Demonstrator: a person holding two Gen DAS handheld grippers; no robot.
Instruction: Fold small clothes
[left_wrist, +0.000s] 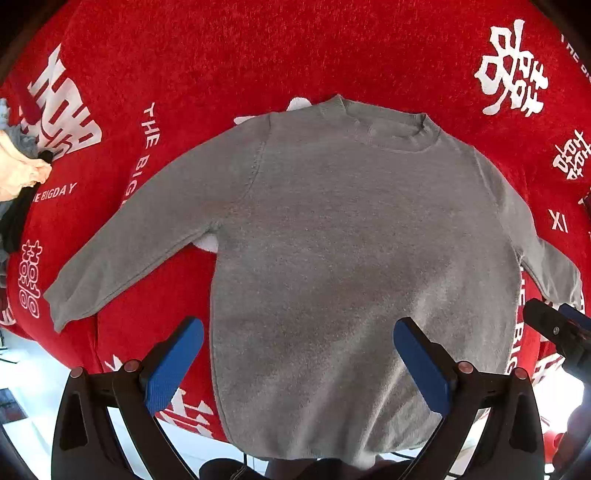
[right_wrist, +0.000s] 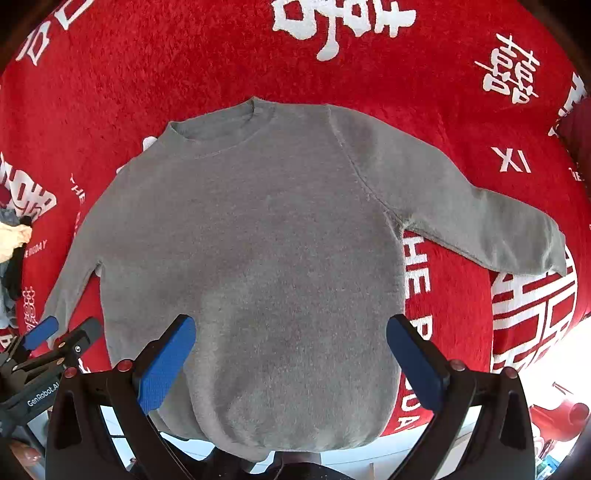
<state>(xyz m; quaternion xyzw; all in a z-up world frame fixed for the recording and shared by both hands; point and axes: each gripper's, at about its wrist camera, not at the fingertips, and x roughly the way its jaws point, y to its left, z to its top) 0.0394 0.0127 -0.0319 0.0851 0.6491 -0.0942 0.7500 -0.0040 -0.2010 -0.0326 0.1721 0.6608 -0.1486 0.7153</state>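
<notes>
Left gripper (left_wrist: 298, 332): jaws wide, empty, above the hem.
Right gripper (right_wrist: 290, 329): jaws wide, empty, just beside it.
Sweater (left_wrist: 354, 236): grey, flat under both tools, collar farthest, 2 sleeves spread outward.
Red cloth (left_wrist: 229, 55): fuzzy; beneath.
Clothes pile (left_wrist: 18, 173): far left.
Risk: pinching 1 layer, or snagging the cloth, likely skews the fold.
</notes>
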